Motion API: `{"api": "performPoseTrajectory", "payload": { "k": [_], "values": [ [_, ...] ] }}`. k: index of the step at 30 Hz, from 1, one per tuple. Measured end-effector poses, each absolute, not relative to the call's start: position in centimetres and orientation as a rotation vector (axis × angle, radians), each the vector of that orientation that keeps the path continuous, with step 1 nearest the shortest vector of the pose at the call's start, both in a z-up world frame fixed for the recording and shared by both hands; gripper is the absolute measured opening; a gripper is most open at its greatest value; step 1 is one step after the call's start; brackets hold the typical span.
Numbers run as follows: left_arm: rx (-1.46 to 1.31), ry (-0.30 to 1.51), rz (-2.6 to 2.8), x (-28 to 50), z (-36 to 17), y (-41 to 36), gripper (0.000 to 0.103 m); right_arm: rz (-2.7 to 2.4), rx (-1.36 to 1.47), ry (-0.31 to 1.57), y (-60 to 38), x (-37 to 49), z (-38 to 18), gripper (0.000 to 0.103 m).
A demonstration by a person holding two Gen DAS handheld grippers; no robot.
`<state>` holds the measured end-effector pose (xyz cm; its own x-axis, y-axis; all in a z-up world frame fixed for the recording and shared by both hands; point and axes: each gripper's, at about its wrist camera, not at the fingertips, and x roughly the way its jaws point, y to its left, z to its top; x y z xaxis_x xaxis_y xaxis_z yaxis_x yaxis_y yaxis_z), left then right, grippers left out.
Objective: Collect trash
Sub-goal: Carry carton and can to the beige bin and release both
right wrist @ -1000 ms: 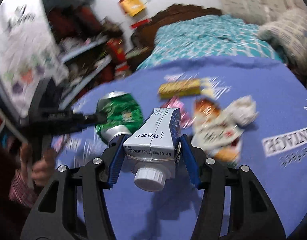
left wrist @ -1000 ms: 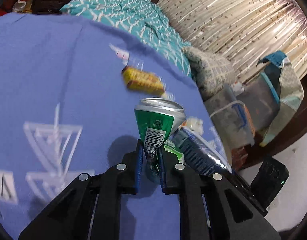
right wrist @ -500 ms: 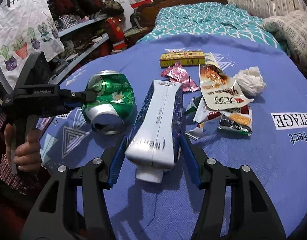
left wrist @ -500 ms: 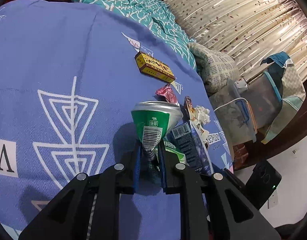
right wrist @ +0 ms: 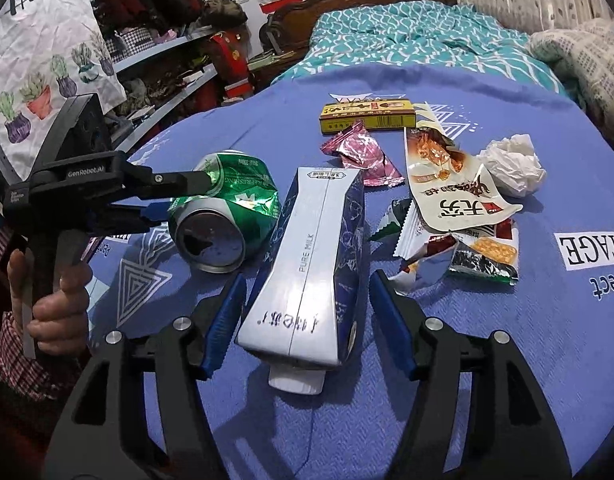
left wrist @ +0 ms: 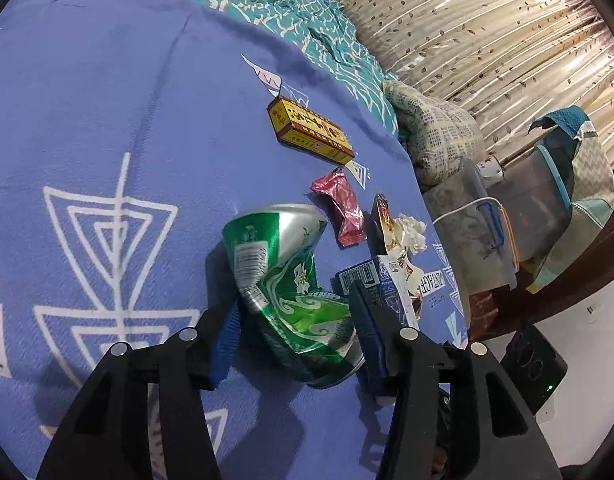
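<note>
Now, L to R. My left gripper (left wrist: 297,330) is spread open w/ the crushed green can (left wrist: 291,288) lying on its side between the fingers on the blue cloth (left wrist: 107,128). The far finger looks to touch the can; the near one I can't tell. Just right of it, my right gripper (right wrist: 307,312) is open too, both pads clear of the milk carton (right wrist: 311,264) lying flat between them, cap toward me. Beyond: pink wrapper (right wrist: 363,152) and yellow box (right wrist: 367,118). Right of the carton: snack packets (right wrist: 447,184) in a pile, then a tissue wad (right wrist: 513,164).
</note>
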<state>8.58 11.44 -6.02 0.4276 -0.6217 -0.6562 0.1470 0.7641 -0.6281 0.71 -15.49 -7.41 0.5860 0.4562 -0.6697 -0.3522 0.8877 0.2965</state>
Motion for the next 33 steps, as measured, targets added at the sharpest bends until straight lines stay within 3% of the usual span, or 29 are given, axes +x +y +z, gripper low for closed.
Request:
{"api": "performPoseTrajectory", "payload": {
  "k": [1,2,3,9,21,33],
  "values": [
    [-0.52,1.023,-0.507,8.6,-6.1,11.2,0.038,0.474,0.142,0.822,-15.5,0.9,-7.5,0.066],
    [-0.513,1.023,-0.516,8.7,-6.2,11.0,0.017,0.476,0.145,0.825,-15.4,1.1,-7.5,0.066],
    [-0.523,1.025,-0.534,8.7,-6.3,10.9,0.013,0.477,0.147,0.827,-15.3,1.2,-7.5,0.062],
    [-0.541,0.968,-0.574,7.5,-4.4,11.0,0.011,0.484,0.168,0.79,-15.2,1.1,-6.5,0.057],
    [-0.515,0.882,-0.662,6.4,0.2,8.7,0.011,0.411,0.248,0.623,-20.2,-1.5,-2.1,0.055],
    [-0.364,0.966,-0.787,9.7,0.7,-2.4,0.011,0.178,0.411,0.569,-31.5,-3.1,-3.1,0.055]
  ]
}}
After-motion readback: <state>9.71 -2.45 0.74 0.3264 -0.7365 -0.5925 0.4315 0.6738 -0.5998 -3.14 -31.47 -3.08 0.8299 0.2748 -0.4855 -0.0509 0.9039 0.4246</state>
